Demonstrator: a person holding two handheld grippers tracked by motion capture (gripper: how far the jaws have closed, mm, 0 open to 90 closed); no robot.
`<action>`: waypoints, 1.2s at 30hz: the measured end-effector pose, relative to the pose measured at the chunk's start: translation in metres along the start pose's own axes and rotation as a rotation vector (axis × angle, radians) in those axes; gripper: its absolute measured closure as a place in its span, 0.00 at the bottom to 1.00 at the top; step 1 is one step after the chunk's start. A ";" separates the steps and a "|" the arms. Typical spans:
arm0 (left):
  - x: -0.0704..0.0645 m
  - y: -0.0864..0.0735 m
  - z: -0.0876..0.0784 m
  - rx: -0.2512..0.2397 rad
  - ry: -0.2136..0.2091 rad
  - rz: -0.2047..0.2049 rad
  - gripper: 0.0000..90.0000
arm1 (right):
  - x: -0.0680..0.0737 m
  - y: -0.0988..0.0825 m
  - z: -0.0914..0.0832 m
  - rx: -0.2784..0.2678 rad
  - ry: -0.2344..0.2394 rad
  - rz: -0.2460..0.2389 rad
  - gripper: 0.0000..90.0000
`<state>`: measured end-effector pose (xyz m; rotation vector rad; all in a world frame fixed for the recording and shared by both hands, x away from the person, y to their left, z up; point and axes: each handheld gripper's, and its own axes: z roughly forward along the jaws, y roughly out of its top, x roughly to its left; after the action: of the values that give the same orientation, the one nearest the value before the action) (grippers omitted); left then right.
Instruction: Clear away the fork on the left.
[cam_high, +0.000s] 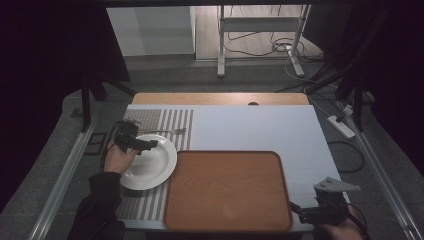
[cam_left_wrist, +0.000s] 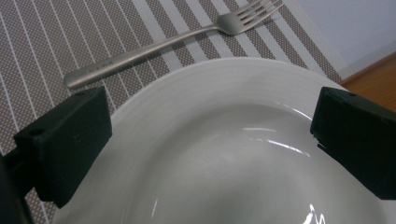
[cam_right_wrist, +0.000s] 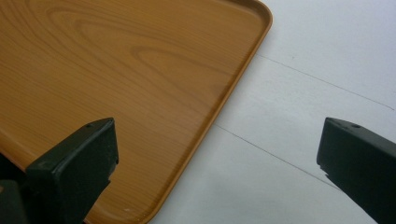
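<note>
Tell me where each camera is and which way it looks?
High view: above the person's side, looking forward and down on the table; both forearms, left tongs and right tongs show.
Left gripper view: rides the left tongs, looking at the plate and fork; its open jaws show.
Right gripper view: rides the right tongs, looking at the tray; its open jaws show.
Shared: all three show the tray.
</note>
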<state>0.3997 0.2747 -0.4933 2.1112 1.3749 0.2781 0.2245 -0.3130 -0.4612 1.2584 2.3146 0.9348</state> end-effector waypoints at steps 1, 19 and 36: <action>0.002 0.004 0.002 -0.002 0.000 -0.004 0.00 | 0.000 0.000 0.000 0.000 0.000 0.000 0.00; 0.022 0.032 0.026 0.024 0.023 -0.022 0.03 | 0.000 0.000 0.000 0.000 0.005 0.000 0.00; 0.045 0.050 0.039 0.113 0.061 -0.011 0.99 | 0.000 0.000 0.000 -0.002 0.012 -0.001 0.00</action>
<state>0.4766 0.2858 -0.5017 2.2030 1.4682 0.2678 0.2247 -0.3133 -0.4614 1.2543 2.3228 0.9460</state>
